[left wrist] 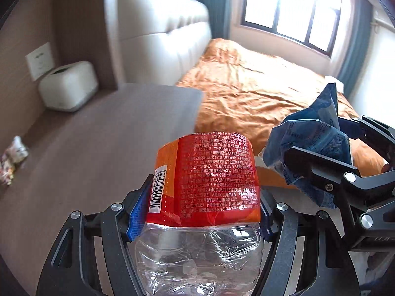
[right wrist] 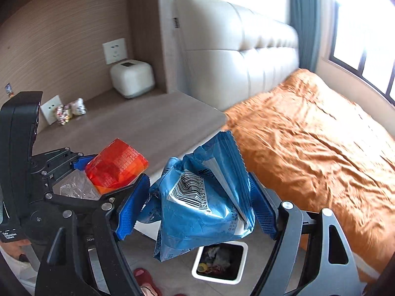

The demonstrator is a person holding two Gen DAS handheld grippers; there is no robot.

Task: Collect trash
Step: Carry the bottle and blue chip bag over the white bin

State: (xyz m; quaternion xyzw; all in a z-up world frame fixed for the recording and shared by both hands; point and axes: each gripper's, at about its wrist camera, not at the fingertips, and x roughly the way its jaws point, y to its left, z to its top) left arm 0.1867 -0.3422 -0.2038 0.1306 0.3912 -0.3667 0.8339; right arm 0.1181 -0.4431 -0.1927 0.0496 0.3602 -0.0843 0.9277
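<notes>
My left gripper [left wrist: 200,209] is shut on a crushed clear plastic bottle [left wrist: 205,185] with a red and orange label, its blue pads pressed to both sides. In the right wrist view that bottle [right wrist: 116,167] and the left gripper [right wrist: 108,172] sit at the left. My right gripper [right wrist: 197,207] is shut on a crumpled blue snack wrapper [right wrist: 202,202] with a barcode; the wrapper [left wrist: 311,143] also shows at the right of the left wrist view. Below the wrapper, on the floor, stands a white trash bin [right wrist: 242,249] with black lining and rubbish inside. Small crumpled wrappers [right wrist: 70,111] lie on the bedside ledge.
A grey-brown bedside ledge [left wrist: 111,135] carries a white box-shaped device [left wrist: 68,86] by a wall socket. A bed with an orange cover [right wrist: 308,135] and a cream padded headboard [right wrist: 234,56] fills the right. A red slipper [right wrist: 145,281] lies on the floor near the bin.
</notes>
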